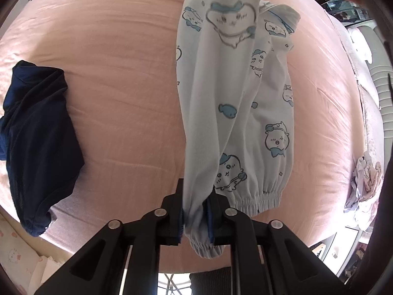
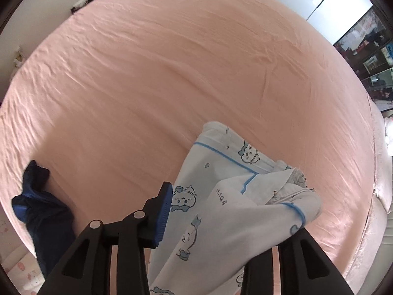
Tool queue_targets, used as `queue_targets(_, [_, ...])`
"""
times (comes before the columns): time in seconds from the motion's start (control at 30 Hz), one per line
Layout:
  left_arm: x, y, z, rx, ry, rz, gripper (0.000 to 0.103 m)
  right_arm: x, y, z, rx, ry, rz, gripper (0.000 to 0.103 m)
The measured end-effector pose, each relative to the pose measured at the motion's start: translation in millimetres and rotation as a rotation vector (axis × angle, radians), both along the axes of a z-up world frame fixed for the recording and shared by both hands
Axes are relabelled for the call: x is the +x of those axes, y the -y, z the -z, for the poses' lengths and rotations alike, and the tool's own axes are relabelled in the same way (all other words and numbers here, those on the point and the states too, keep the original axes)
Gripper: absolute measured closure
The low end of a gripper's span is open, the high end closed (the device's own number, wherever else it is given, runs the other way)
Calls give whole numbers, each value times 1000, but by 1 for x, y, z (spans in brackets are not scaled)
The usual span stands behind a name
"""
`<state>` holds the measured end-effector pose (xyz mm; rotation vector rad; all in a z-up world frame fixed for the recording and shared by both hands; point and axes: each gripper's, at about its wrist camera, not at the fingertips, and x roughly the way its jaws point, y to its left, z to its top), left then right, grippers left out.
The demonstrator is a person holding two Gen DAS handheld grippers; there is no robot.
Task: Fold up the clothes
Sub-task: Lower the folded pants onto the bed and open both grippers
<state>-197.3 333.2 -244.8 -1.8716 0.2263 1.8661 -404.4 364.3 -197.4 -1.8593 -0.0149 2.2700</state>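
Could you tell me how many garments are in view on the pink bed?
3: the white cartoon-print pyjamas at centre, cuff in the left tool; a navy garment at the left edge; a crumpled pale piece at the right edge. Others may lie out of view.

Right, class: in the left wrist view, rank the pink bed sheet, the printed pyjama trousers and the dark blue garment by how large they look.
1. pink bed sheet
2. printed pyjama trousers, though nearness to the camera inflates them
3. dark blue garment
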Motion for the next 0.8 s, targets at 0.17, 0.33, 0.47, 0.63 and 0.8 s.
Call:
queue_targets(0.17, [10, -7, -4, -43, -24, 14, 58, 5, -18, -33, -73, -42, 28, 57])
queue_targets(0.33, [25, -15, -7, -44, -31, 13, 35, 10, -30, -49, -172, -29, 53, 21])
queue_targets(0.47, [35, -24, -13, -60, -47, 17, 32, 14, -36, -61, -235, -30, 63, 20])
queue_targets(0.63, [44, -33, -16, -77, -54, 17, 30, 19, -46, -92, -368, -132, 61, 20])
queue_targets(0.8, [51, -42, -20, -86, -66, 13, 30, 31, -52, -112, -318, -178, 50, 20])
